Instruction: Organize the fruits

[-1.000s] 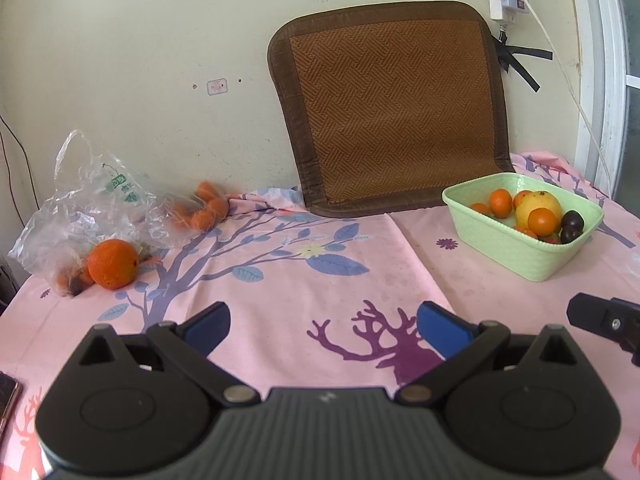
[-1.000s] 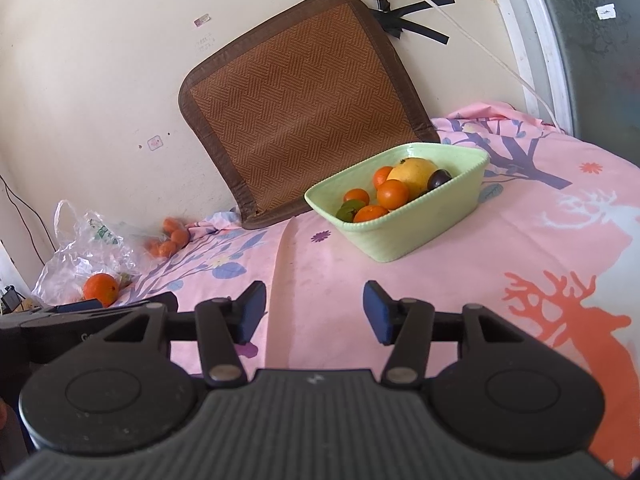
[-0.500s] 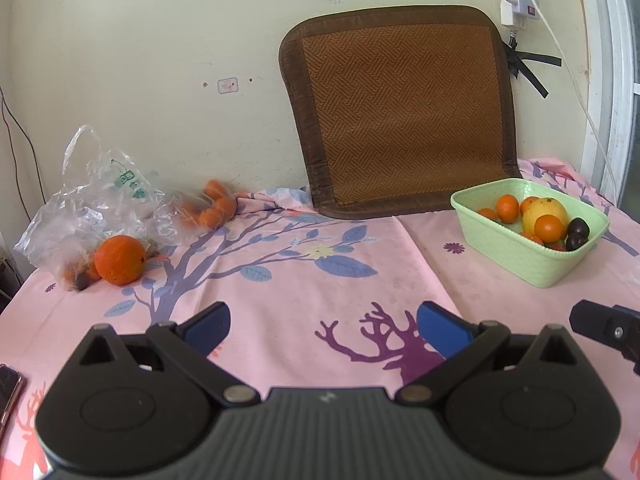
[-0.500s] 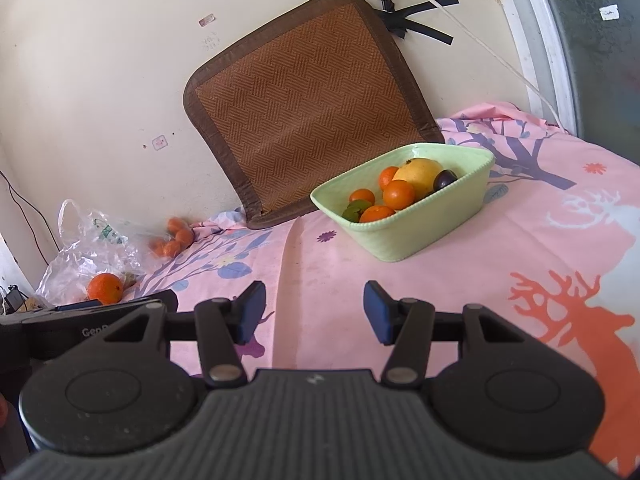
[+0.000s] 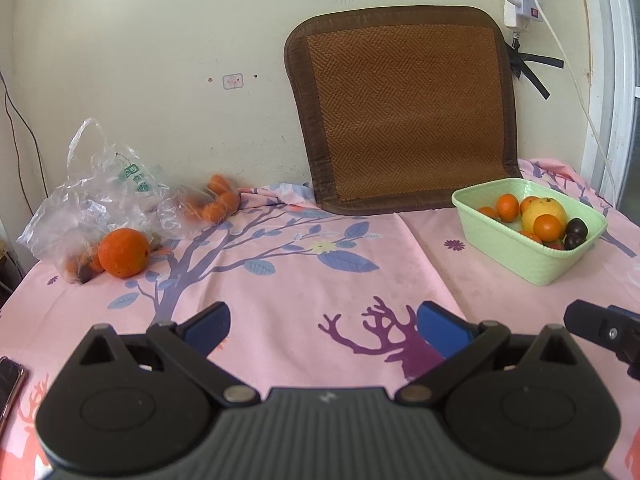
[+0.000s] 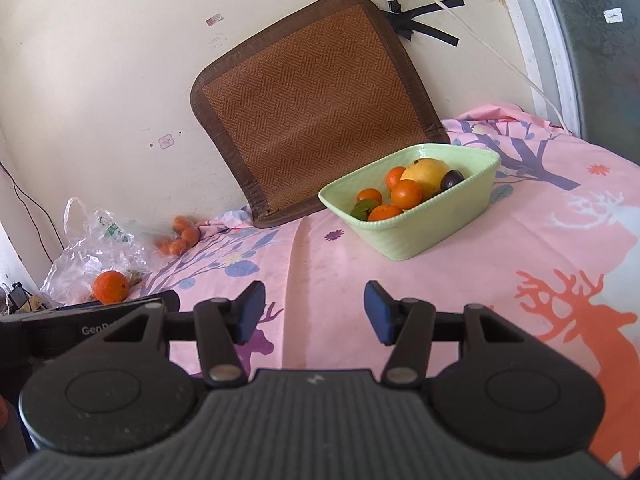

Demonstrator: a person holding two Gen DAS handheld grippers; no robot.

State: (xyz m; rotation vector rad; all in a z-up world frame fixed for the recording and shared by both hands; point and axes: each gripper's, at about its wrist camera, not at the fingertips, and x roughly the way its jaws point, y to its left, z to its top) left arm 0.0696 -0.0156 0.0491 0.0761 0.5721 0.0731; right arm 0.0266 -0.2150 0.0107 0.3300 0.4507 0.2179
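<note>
Pale green rectangular plastic basket (image 5: 532,260), right of centre in the left wrist view and upper centre-right in the right wrist view (image 6: 432,228), resting on a pink printed tablecloth (image 5: 304,280). It contains several small orange tangerines (image 5: 507,207), one larger yellow round fruit (image 5: 545,211), dark purple plum-like fruits (image 5: 577,227) and, seen from the right wrist, a green leaf (image 6: 362,208).

A large loose orange (image 5: 123,253) lies at the left edge of the cloth, touching a crumpled clear plastic bag (image 5: 100,196); the same orange appears at lower left in the right wrist view (image 6: 110,287). A cluster of small tangerines (image 5: 218,204) sits beside the bag, close to the wall, partly under the plastic. Dark shapes inside the bag cannot be identified.

A brown woven seat mat (image 5: 404,120) with a darker border leans tilted against the cream wall behind the basket. A white power strip (image 5: 520,4) with black tape hangs at upper right.

The left gripper (image 5: 323,326), bottom centre, has blue-padded fingers spread wide over bare cloth, nothing between them. The right gripper (image 6: 314,316), bottom centre of its own view, likewise stands open and empty, its fingers somewhat closer together, pointing towards the basket but well apart from it. A phone's edge (image 5: 10,384) shows at lower left.
</note>
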